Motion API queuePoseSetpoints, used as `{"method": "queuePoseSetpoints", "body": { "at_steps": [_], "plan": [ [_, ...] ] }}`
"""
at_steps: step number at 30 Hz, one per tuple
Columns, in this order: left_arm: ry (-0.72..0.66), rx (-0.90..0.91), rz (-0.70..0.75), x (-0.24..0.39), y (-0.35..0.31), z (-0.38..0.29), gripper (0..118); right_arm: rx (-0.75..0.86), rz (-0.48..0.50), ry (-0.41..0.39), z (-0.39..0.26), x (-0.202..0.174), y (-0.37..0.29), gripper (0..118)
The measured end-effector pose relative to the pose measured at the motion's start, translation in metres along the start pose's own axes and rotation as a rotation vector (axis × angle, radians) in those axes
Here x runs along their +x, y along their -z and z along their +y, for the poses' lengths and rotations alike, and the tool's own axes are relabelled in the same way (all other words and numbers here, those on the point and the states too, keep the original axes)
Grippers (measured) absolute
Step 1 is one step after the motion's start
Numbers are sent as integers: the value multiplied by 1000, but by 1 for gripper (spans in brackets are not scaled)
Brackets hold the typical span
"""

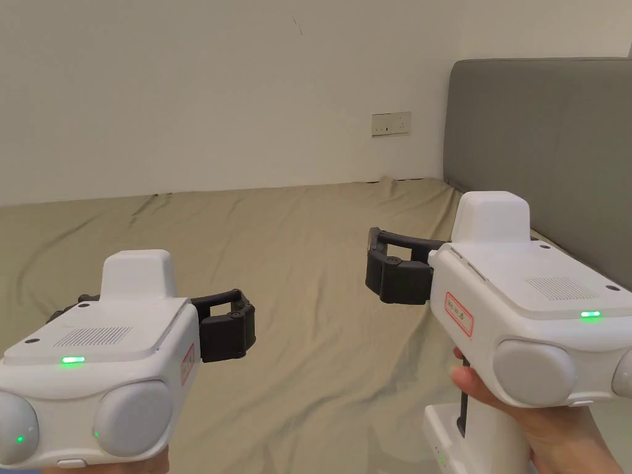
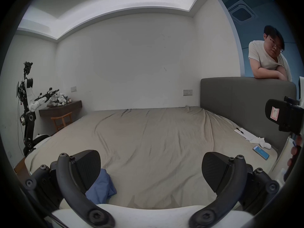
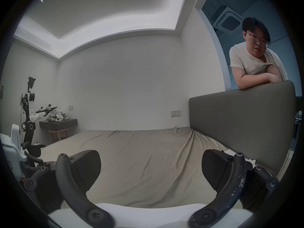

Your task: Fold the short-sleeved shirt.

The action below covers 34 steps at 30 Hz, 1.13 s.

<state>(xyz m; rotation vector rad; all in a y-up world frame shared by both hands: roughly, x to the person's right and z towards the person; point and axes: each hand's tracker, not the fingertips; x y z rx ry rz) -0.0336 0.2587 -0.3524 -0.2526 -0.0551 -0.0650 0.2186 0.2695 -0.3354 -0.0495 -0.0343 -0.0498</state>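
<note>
A crumpled blue shirt (image 2: 102, 188) lies on the beige bed sheet (image 1: 308, 259), low in the left gripper view, partly behind that gripper's left jaw. My left gripper (image 2: 151, 170) hovers above the bed, open, with nothing between its jaws. Its black finger (image 1: 227, 330) sticks out at the lower left of the head view. My right gripper (image 3: 151, 170) is open too and holds nothing, over bare sheet. In the head view its finger (image 1: 395, 274) stands higher and farther right, near the headboard.
A grey headboard (image 1: 543, 154) bounds the bed on the right, and a person (image 3: 253, 63) leans on its top. A phone (image 2: 261, 152) and white socks (image 2: 258, 140) lie by it. A robot (image 2: 27, 103), a shelf with clothes (image 2: 60, 107) and a stool (image 2: 61, 122) stand far left.
</note>
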Motion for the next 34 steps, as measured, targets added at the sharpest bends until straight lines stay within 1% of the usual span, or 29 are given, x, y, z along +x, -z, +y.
{"method": "queuePoseSetpoints", "body": {
  "at_steps": [2, 4, 6, 8, 10, 12, 15, 18, 21, 23, 26, 28, 34],
  "plan": [
    [-36, -21, -22, -4, 3, 0, 118, -28, -45, -3, 2, -4, 1, 118],
    [-43, -37, -25, -4, 4, -1, 118, -81, -83, 0, 4, -7, 3, 118],
    [-28, -45, -19, -3, 6, -4, 118, -117, -156, 1, 4, -12, 5, 118],
    [-1, -49, -4, -1, 7, -6, 118, -127, -188, -19, 1, -15, 7, 118],
    [5, -56, -5, -1, 8, -6, 118, -114, -155, -41, -3, -13, 7, 118],
    [-8, -61, -15, -3, 7, -5, 118, -95, -116, -42, -6, -13, 7, 118],
    [-37, -48, -28, -7, 5, -4, 118, -106, -122, -37, -2, -14, 6, 118],
    [-9, -37, -4, -5, 3, -3, 118, -91, -116, -56, 2, -14, 6, 118],
    [13, -38, 12, -4, 3, -4, 118, -97, -102, -55, 4, -13, 8, 118],
    [1, -48, 8, -5, 4, -3, 118, -65, -143, -44, 2, -16, 6, 118],
    [-21, -53, -13, -8, 5, -3, 118, -69, -138, -117, -2, -20, 6, 118],
    [-19, -62, -10, -6, 7, -4, 118, -70, -113, -139, -6, -21, 6, 118],
    [12, -83, -3, -3, 14, -12, 118, -73, -66, -93, -13, -14, 9, 118]
  ]
}}
